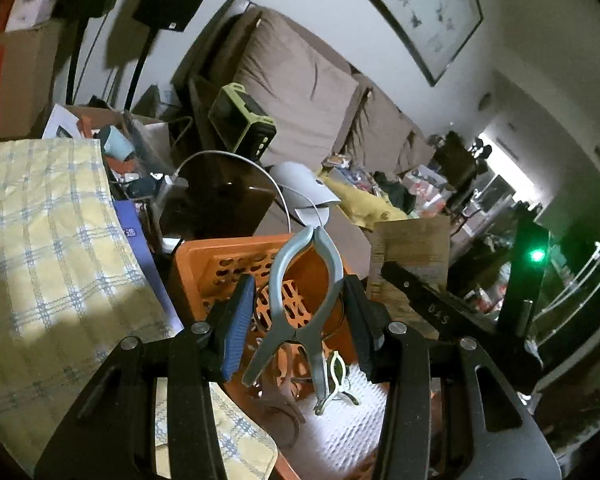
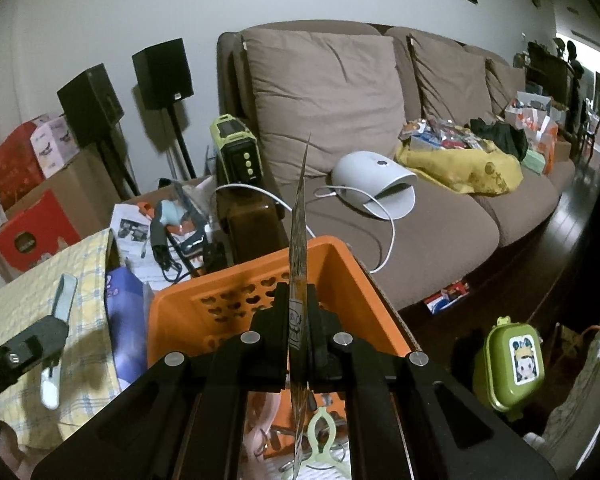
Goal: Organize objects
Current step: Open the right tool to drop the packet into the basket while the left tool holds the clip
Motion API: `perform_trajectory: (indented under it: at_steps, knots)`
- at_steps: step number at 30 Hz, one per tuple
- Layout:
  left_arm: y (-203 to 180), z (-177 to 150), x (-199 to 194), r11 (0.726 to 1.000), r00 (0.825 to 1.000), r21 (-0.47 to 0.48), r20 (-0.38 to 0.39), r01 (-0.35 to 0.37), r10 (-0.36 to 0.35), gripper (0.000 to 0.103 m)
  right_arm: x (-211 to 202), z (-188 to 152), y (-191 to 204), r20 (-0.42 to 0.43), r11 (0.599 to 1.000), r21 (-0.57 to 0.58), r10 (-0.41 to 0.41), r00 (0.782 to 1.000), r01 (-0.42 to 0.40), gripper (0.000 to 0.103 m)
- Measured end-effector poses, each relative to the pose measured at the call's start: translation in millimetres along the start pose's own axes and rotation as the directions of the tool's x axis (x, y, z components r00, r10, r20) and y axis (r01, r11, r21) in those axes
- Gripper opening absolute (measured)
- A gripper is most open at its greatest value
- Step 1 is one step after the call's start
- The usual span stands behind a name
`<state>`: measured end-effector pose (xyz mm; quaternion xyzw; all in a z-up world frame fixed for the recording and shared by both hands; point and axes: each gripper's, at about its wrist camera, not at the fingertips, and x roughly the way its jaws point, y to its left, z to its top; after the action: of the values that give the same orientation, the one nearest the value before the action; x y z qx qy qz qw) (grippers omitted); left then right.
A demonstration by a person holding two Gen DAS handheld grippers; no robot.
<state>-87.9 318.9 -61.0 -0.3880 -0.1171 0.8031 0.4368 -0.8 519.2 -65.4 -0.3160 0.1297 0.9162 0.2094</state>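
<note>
At lower centre, the left gripper (image 1: 300, 312) clamps a grey clip (image 1: 300, 300) over the orange basket (image 1: 204, 264). The right gripper (image 2: 299, 312) pinches a thin card (image 2: 299, 248) edge-on, mid-frame above the basket.

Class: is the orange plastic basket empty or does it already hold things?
Not empty: inside the orange plastic basket lie a pale green clip and other small items.

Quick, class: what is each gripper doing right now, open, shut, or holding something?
Left gripper: closed on a large grey-blue spring clamp, above the orange plastic basket.
Right gripper: shut on a thin flat brown card, seen edge-on.
</note>
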Motion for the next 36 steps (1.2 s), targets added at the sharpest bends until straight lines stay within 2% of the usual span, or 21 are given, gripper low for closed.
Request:
perform_trajectory:
  at_steps: [2,6,10,12,13,16,17,20,21,25,28,36]
  knots:
    - [-4,-1,3,0.999,1.0,0.026,0.001,-0.028,0.028,0.042,1,0,0,-0.005,1.0,0.0,0.0,1.0,0.0,0.005]
    - [-8,-3,7,0.999,0.999,0.036,-0.005,-0.037,0.037,0.042,3,-1,-1,-0.021,1.0,0.004,0.0,1.0,0.0,0.005]
    - [-15,-5,8,0.992,0.995,0.079,0.004,-0.103,0.103,0.042,5,-2,-1,-0.031,1.0,0.001,-0.001,1.0,0.001,0.005]
    - [-16,-4,11,0.992,0.995,0.086,-0.016,-0.095,0.097,0.042,7,-2,-1,-0.036,1.0,-0.008,-0.004,0.999,0.004,0.005]
    - [-16,-3,14,0.992,0.995,0.092,-0.029,-0.09,0.093,0.042,8,-2,-2,-0.042,1.0,-0.003,0.005,0.999,-0.006,0.005]
    - [-17,-2,20,0.989,0.993,0.105,-0.04,-0.107,0.112,0.042,15,-4,-15,-0.089,0.987,0.113,0.125,0.988,-0.114,0.005]
    - [-17,-2,22,0.988,0.993,0.106,-0.042,-0.11,0.115,0.042,17,-4,-18,-0.097,0.985,0.129,0.13,0.987,-0.117,0.005]
    - [-21,-4,31,0.988,0.992,0.109,-0.054,-0.106,0.113,0.042,15,-2,-22,-0.086,0.993,0.108,0.058,0.995,-0.048,0.005]
    - [-23,-5,34,0.988,0.992,0.115,-0.058,-0.105,0.112,0.042,13,0,-23,-0.08,0.993,0.11,0.058,0.995,-0.049,0.005]
    - [-28,-6,49,0.981,0.987,0.133,-0.064,-0.141,0.15,0.042,14,-1,-34,-0.09,0.974,0.187,0.147,0.985,-0.129,0.005]
    - [-25,-7,56,0.98,0.984,0.121,-0.065,-0.16,0.168,0.042,12,1,-33,-0.082,0.981,0.165,0.121,0.989,-0.106,0.005]
    - [-17,-8,68,0.978,0.978,0.102,-0.086,-0.182,0.191,0.042,15,2,-33,-0.095,0.98,0.169,0.123,0.988,-0.105,0.005]
